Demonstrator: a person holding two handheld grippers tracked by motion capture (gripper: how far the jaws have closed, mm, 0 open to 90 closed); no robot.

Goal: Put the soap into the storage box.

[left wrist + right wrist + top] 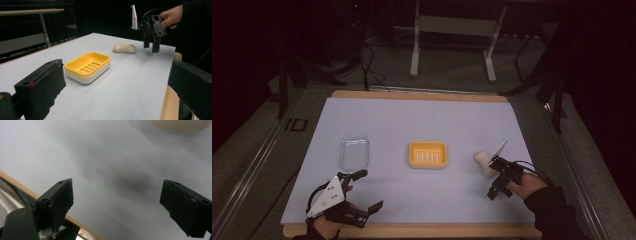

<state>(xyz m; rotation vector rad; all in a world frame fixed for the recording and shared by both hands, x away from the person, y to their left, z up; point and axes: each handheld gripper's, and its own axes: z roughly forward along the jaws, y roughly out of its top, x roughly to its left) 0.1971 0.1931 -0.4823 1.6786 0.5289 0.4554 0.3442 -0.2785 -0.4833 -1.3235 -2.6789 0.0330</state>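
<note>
Soap not yet taken, the work is only at its beginning

The soap bar (pixel 482 161) lies on the table, right of the empty yellow soap dish (pixel 427 154); the right gripper (pixel 501 192) hangs just beside it, jaws spread wide, holding nothing; the left gripper (pixel 364 190) waits near the clear lid (pixel 354 152), also spread wide

The soap dish (pixel 87 65), at the centre of the frame, looks like glossy yellow plastic over a white plastic base. The cream soap bar (pixel 124 48) to its right has a smooth, dull skin. At left of centre lies a clear plastic lid (pixel 354 152) (shiny at the rim). The table cover (pixel 412 120) is matt pale sheet, edged in bare wood. The left gripper (pixel 112 87) has rough, matt black pads.
</note>
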